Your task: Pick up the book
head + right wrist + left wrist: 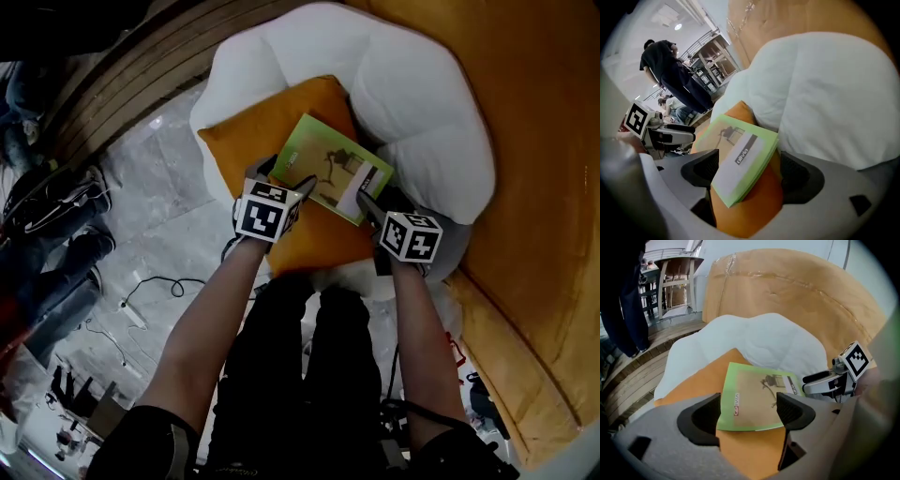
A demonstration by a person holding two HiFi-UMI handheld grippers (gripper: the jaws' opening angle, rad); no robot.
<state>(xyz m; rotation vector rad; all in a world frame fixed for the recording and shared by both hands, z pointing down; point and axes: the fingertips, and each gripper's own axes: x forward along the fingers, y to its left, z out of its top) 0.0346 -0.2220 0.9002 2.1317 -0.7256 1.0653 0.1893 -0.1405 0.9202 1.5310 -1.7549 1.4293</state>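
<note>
I count one green book (337,169), two cushions, namely one orange cushion (251,141) and one white cushion (417,103), and two grippers, the left gripper (281,178) and the right gripper (377,201).

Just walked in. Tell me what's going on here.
A person with a gripper in each hand is going for a green book that lies flat on an orange cushion on a white padded seat. The left gripper is at the book's left end and the right gripper is at its right corner. Both have their jaws apart, with part of the book between them, and neither is clamped on it. The book is not yet lifted.
</note>
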